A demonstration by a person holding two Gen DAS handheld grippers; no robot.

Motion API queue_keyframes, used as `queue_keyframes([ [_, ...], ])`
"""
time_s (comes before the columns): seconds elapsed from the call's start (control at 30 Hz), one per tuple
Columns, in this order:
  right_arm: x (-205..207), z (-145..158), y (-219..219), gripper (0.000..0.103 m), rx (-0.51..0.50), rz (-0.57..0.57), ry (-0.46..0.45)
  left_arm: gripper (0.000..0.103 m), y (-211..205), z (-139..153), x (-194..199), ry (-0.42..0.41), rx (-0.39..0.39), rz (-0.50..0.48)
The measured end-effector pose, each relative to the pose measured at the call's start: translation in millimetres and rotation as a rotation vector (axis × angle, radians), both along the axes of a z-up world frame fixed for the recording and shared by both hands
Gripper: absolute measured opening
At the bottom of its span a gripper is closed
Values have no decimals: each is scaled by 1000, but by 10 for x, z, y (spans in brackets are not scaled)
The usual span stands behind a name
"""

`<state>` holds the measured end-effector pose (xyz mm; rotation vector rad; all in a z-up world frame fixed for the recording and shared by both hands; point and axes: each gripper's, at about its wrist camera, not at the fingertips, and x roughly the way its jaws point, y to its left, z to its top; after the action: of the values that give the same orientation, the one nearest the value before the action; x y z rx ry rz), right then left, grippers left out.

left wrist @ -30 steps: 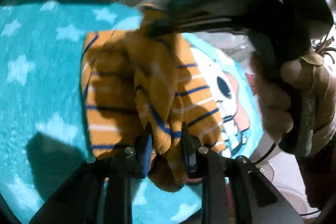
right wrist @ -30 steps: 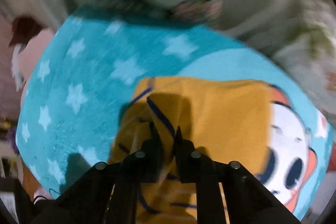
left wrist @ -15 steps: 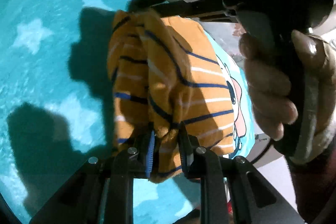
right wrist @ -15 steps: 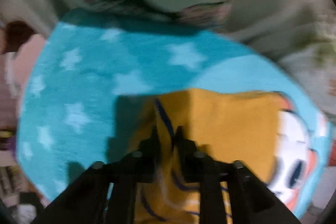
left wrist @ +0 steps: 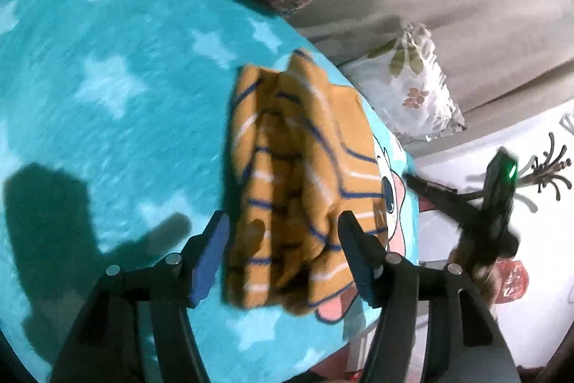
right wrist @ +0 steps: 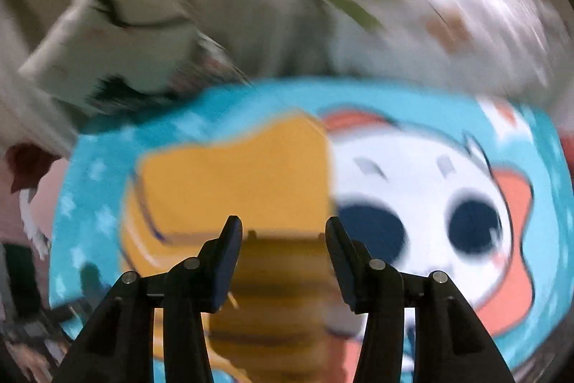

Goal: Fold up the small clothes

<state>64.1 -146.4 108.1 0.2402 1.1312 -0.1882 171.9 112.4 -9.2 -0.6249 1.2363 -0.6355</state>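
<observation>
**Turquoise star blanket with a striped garment lying on it**

A fluffy turquoise blanket [left wrist: 118,103] covers the supporting surface; what lies beneath it cannot be told. Pale stars are scattered across the blanket, and toward one side it carries a large cartoon face [right wrist: 423,203], white with dark round eyes and coral-orange edging. A small mustard-orange garment [left wrist: 297,189] with thin navy and white stripes lies directly on the blanket, bunched into long soft folds. One edge of the garment covers part of the cartoon face. Beyond the blanket's far edge sit a floral-patterned pillow [left wrist: 416,88] and beige bedding [left wrist: 502,24]. The right wrist view is heavily blurred.
</observation>
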Motion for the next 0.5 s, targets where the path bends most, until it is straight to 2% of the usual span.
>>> queue_keyframes([
  [0.07,-176,-133,-100,43,52,-28,17,61,-133,113,23,-43,32,-20],
  [0.17,-325,-381,-104,43,137,-12,43,63,-448,209,45,-103,96,-56],
  [0.23,-368,-502,-81,43,151,7,51,63,-646,123,140,-107,226,-51],
  [0.27,-372,-545,-68,43,160,28,51,63,-701,20,207,-102,325,-24],
  [0.3,-384,-560,-47,43,168,46,46,64,-702,-77,237,-90,386,0],
  [0.33,-392,-552,-41,43,184,71,39,64,-673,-198,265,-57,403,27],
  [0.4,-383,-541,-30,43,226,125,32,65,-540,-309,236,7,345,97],
  [0.43,-399,-548,17,43,238,173,35,64,-541,-290,225,6,354,112],
  [0.5,-424,-571,90,44,200,239,39,62,-590,-202,188,-30,396,139],
])
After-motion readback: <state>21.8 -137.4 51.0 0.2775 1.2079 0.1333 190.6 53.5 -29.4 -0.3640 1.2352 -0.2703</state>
